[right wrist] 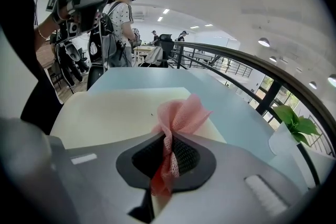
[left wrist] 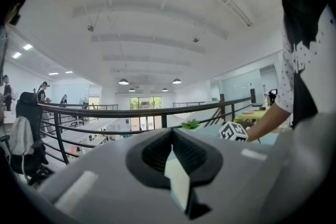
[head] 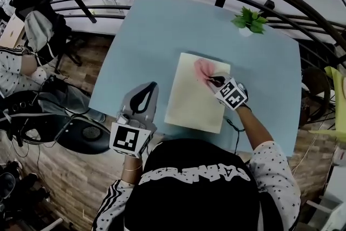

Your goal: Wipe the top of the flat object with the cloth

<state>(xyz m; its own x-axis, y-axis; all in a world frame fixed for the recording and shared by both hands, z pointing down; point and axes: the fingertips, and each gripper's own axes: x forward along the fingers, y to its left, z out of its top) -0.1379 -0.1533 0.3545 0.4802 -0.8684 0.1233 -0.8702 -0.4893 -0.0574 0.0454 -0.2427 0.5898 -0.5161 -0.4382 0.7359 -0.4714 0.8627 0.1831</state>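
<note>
Head view, with both gripper views. The light blue surface (head: 157,30) carries a cream flat object (head: 189,108), a rectangular board. Its long axis runs away from the person, with the far end leaning slightly right. A small potted plant (head: 250,21) stands well apart, at the surface's far right edge.

The pink cloth (head: 203,68) rests bunched on the board's top near the far right corner. From there most of the top extends toward the person and to the left. A wiping stroke would therefore probably be drawn back along the long axis.

The right tongs (head: 212,81) sit over that corner, jaws pinched together on a twisted tail of the cloth (right wrist: 181,113), whose free end fans out in front of the tips onto the board. This is the nearer tool to the work.

The left tongs (head: 152,85) are beside the board's left edge without touching it. Their jaws (left wrist: 171,131) meet at the tips with nothing between them, and they point out toward the railing.
</note>
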